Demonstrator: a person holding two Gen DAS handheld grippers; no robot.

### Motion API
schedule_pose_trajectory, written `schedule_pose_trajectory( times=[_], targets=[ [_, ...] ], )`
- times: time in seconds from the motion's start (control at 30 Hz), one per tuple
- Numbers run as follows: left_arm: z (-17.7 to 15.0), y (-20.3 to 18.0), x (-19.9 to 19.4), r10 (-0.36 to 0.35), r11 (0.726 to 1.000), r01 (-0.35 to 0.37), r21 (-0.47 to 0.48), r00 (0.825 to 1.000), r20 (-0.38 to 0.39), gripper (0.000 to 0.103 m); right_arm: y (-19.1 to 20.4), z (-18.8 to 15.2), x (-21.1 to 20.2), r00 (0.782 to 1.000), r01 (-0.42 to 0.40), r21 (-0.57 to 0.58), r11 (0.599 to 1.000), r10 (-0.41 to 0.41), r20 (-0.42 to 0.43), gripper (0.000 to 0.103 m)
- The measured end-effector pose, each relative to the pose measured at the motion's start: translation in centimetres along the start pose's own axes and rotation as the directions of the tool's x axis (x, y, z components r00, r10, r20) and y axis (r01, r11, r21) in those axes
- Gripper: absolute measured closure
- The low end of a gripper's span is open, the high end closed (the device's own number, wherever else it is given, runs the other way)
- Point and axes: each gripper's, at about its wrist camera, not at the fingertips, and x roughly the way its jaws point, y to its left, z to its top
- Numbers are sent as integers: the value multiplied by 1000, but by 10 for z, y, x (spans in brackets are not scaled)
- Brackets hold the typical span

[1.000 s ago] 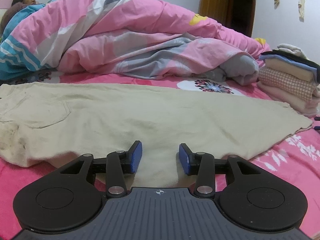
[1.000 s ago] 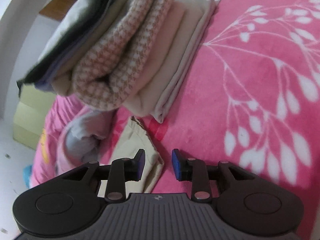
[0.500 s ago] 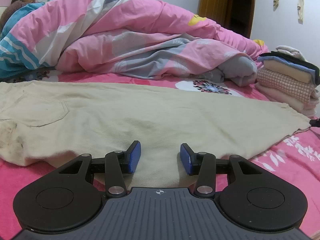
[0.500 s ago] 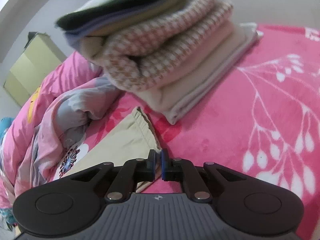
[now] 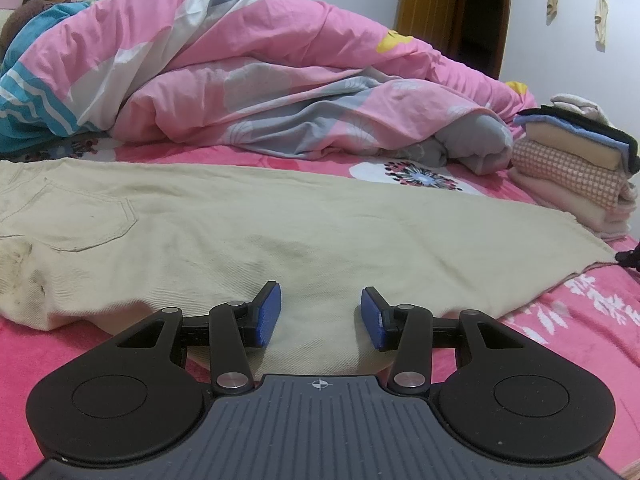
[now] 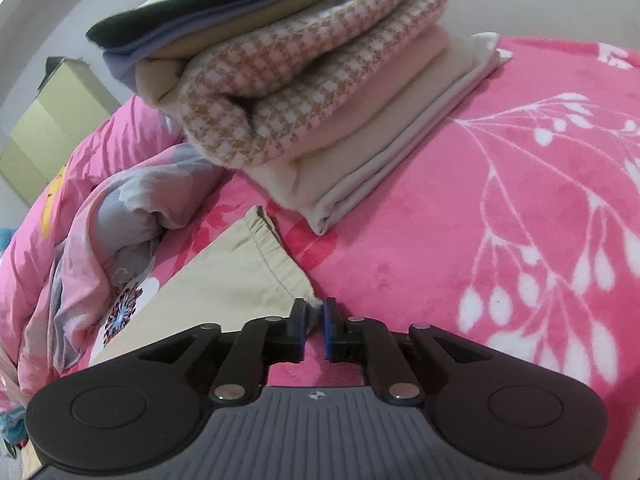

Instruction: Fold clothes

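Note:
Beige trousers (image 5: pixel 280 232) lie spread flat across the pink bed, back pocket at the left, leg hem at the right. My left gripper (image 5: pixel 320 316) hovers open over their near edge, nothing pinched between its blue pads. In the right wrist view the hem corner (image 6: pixel 260 268) of the trousers reaches the tips of my right gripper (image 6: pixel 315 312). Its jaws stand a narrow slit apart and are opening slightly, with the corner of the hem between the fingertips. The right gripper's tip (image 5: pixel 628 258) just shows at the hem in the left wrist view.
A stack of folded clothes (image 6: pixel 304 92) sits just beyond the hem, also at the right (image 5: pixel 576 168) in the left wrist view. A bunched pink duvet (image 5: pixel 280 80) fills the far side of the bed, a person lying at its far left. The pink floral blanket (image 6: pixel 500 240) lies to the right.
The right gripper rolled and tilted, and its jaws came from open to nearly together at the hem corner. The left gripper stayed put and open.

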Motion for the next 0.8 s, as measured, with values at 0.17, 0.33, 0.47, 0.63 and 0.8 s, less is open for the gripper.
schedule_pose_trajectory(
  times=[0.17,0.33,0.47,0.63,0.8],
  targets=[
    [0,1,0,-3,1000,3,-2,1000,2,58,25,-3,-27,995,30,-72,997,-23,92,90],
    [0,1,-1,-3,1000,3,-1,1000,2,58,79,-19,-3,989,-147,-173,974,140,-49,89],
    [-1,2,-1,-9,1000,9,-8,1000,3,58,98,-42,32,959,-240,-132,962,213,-188,85],
    [-1,6,-2,-26,999,26,-27,1000,8,57,71,-58,22,949,-250,31,968,251,-188,86],
    [-2,7,-2,-33,999,33,-34,999,11,57,90,-37,-2,977,-185,-94,978,173,-122,84]
  ],
)
